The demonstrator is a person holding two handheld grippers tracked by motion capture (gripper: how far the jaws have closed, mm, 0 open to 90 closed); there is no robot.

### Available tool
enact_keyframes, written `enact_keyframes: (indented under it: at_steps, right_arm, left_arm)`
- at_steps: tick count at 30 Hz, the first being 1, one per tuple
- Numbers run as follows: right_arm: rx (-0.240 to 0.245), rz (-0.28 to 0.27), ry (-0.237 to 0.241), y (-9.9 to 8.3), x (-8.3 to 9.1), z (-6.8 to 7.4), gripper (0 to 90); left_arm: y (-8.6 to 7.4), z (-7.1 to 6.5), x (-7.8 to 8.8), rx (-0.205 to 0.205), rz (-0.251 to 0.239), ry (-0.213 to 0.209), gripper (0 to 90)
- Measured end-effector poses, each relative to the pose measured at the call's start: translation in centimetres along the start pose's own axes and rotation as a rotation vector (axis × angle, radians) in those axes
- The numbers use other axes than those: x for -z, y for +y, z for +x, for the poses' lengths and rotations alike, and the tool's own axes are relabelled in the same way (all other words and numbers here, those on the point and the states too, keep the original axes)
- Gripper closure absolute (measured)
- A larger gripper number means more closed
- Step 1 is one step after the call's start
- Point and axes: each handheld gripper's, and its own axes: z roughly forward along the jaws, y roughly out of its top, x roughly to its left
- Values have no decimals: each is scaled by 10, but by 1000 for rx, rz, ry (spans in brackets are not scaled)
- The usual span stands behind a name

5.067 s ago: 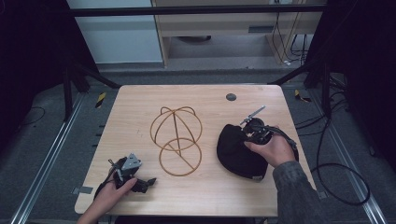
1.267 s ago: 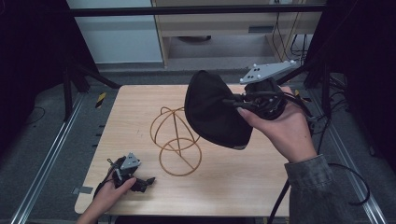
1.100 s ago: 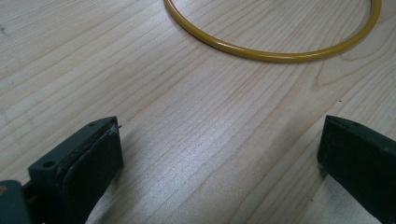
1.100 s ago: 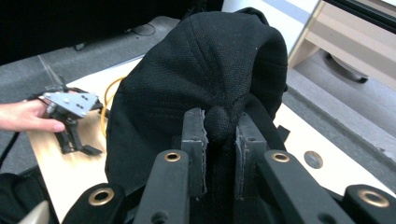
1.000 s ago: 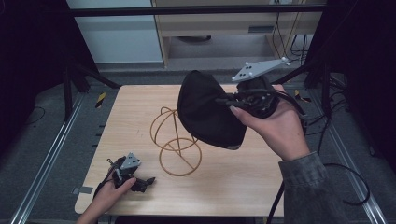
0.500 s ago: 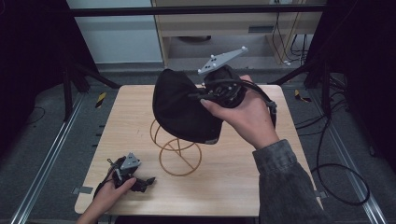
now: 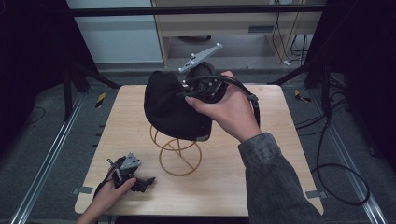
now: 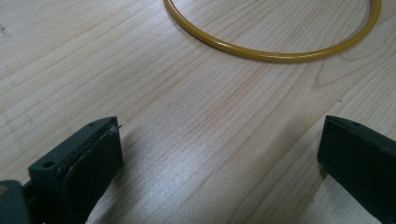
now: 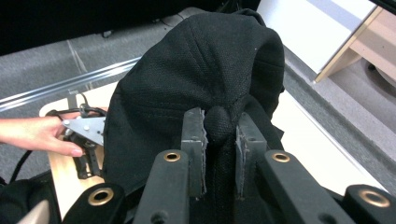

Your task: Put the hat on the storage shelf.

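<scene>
A pale wooden table [image 7: 261, 172] stands on grey carpet in a dim room, with a light cabinet and shelving behind it and black cables trailing off its right side. In the high view the right claw [image 7: 189, 91], held up in the person's right hand [image 7: 231, 112], is raised above the middle of the table, and a black fabric cap [image 7: 170, 105] hangs from it just above the yellow wire stand of rings and hoops [image 7: 180, 151]. The cap covers the top of the stand, so whether the cloth touches the wire cannot be told, and the claw's jaws are hidden there behind the cap and the fingers. The right gripper view settles the grip: its two jaws are pressed tight on a bunched fold of the cap [image 9: 205, 70], whose bulk blocks most of the table beyond. To the left of the cap in that view a hand and part of the other tool peek out. The left claw [image 7: 147, 179] rests on the near left part of the table in the left hand [image 7: 109, 196], well apart from the stand. In the left gripper view its jaws stand wide apart with bare wood between them, both cut off by the picture's edge, and only an arc of the stand's base ring [image 8: 275, 53] shows beyond.
</scene>
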Motion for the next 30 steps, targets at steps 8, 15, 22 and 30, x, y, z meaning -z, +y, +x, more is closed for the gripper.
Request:
enact_keyframes:
  at_steps: [8, 15, 22, 30]
  right_arm:
    - [-13, 27, 8, 5, -11, -7, 774]
    - [0, 41, 21, 8, -21, -1, 771]
    - [16, 49, 29, 11, -27, 4, 768]
    - [16, 68, 31, 8, -25, 2, 767]
  left_arm:
    - [0, 0, 0, 0, 0, 0, 0]
    - [0, 0, 0, 0, 0, 0, 0]
    - [0, 0, 0, 0, 0, 0, 0]
    - [0, 0, 0, 1, 0, 0, 0]
